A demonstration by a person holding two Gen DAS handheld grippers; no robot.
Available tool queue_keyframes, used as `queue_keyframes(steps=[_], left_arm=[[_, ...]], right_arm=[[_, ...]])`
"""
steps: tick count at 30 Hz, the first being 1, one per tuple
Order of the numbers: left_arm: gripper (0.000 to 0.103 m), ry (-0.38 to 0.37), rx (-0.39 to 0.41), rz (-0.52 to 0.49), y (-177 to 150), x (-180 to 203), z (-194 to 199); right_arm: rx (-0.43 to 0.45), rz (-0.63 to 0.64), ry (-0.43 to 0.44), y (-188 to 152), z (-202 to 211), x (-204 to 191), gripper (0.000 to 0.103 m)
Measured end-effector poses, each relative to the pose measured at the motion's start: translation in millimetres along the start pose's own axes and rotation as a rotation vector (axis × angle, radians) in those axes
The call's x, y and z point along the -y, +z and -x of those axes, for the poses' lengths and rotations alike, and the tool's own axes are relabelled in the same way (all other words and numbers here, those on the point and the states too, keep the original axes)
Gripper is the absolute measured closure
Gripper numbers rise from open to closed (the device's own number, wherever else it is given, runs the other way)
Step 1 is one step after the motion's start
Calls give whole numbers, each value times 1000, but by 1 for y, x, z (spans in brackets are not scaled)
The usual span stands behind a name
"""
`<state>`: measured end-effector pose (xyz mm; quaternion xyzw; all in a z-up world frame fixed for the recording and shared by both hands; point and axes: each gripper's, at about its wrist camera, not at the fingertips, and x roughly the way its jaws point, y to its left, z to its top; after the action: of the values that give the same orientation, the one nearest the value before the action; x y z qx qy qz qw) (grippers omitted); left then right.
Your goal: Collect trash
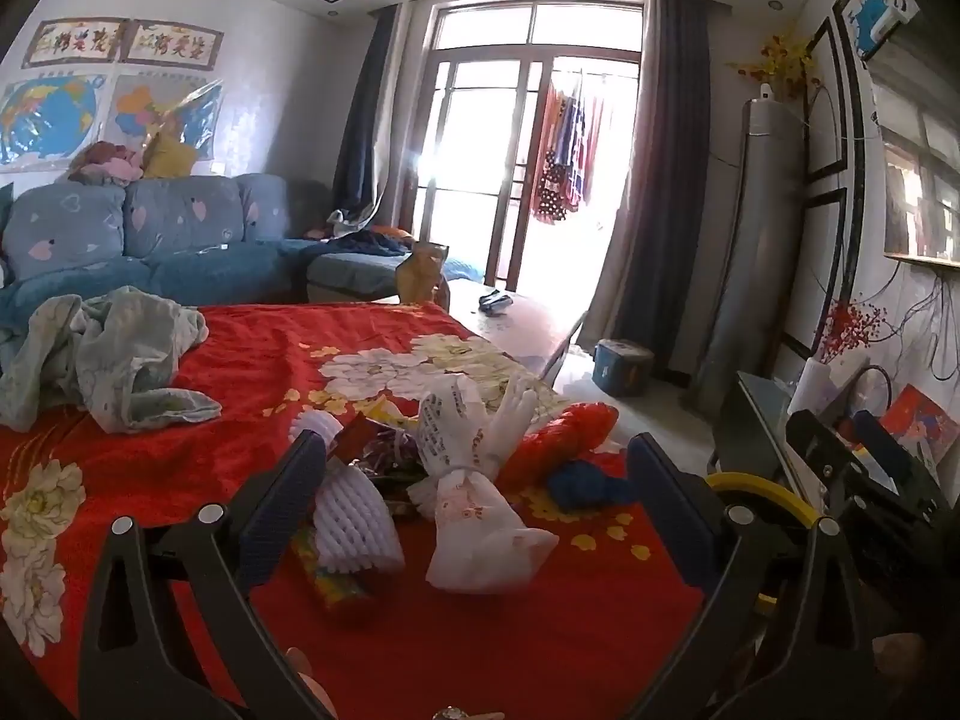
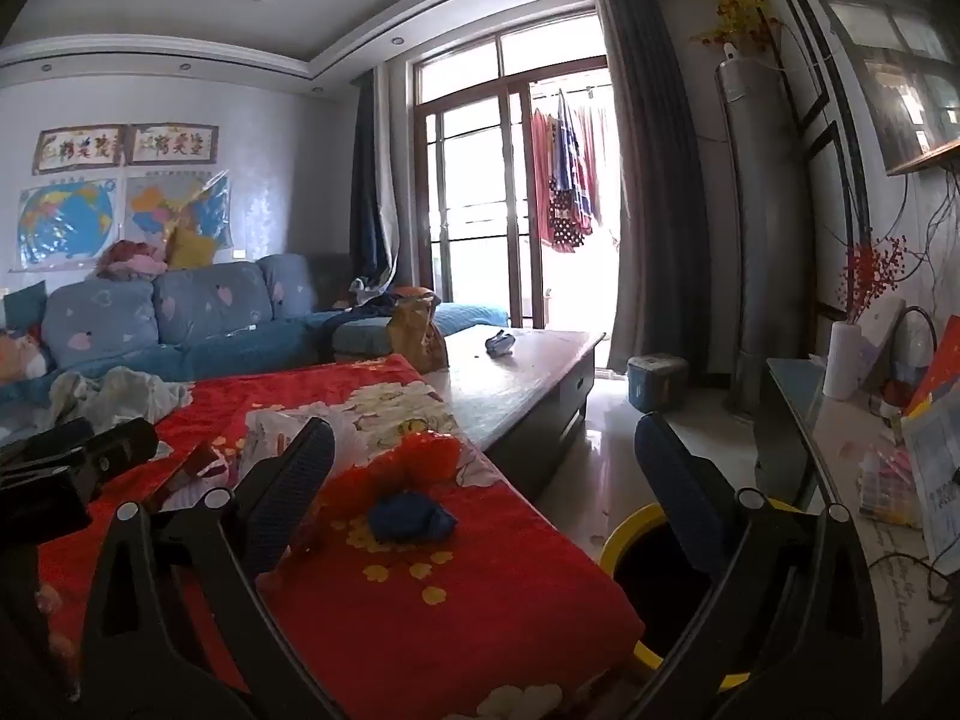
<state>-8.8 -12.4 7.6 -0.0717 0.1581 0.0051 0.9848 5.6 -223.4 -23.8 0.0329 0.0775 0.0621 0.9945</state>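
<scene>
Left gripper [image 1: 474, 498] was spread wide, empty, over white bag [image 1: 480, 516]; right gripper [image 2: 486, 480] likewise, over blue wad [image 2: 411, 517], possibly cloth. We saw bin [image 2: 624, 531] beside.

Daylight is pouring in through the balcony door [image 1: 528, 168], blowing out to pure white in the left wrist view and throwing a flare spot beside the door frame, while in the right wrist view the same door [image 2: 516, 204] is glaring less and the hanging clothes [image 2: 564, 180] are staying readable. The rest of the room is sitting in softer, slightly hazy light, with the red blanket [image 1: 252, 360] glowing saturated and the near gripper parts reading as dark silhouettes. Both fisheye views are bending the ceiling lines and walls strongly, darkening into black vignettes at the corners and softening toward the edges.
</scene>
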Motion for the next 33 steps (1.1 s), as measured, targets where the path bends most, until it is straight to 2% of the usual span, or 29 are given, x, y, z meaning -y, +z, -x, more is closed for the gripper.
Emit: queue_keyframes(steps=[33], left_arm=[[6,-5,1,2,-5,-5,-3]], right_arm=[[-9,-20,0,-5,-3,7,11]])
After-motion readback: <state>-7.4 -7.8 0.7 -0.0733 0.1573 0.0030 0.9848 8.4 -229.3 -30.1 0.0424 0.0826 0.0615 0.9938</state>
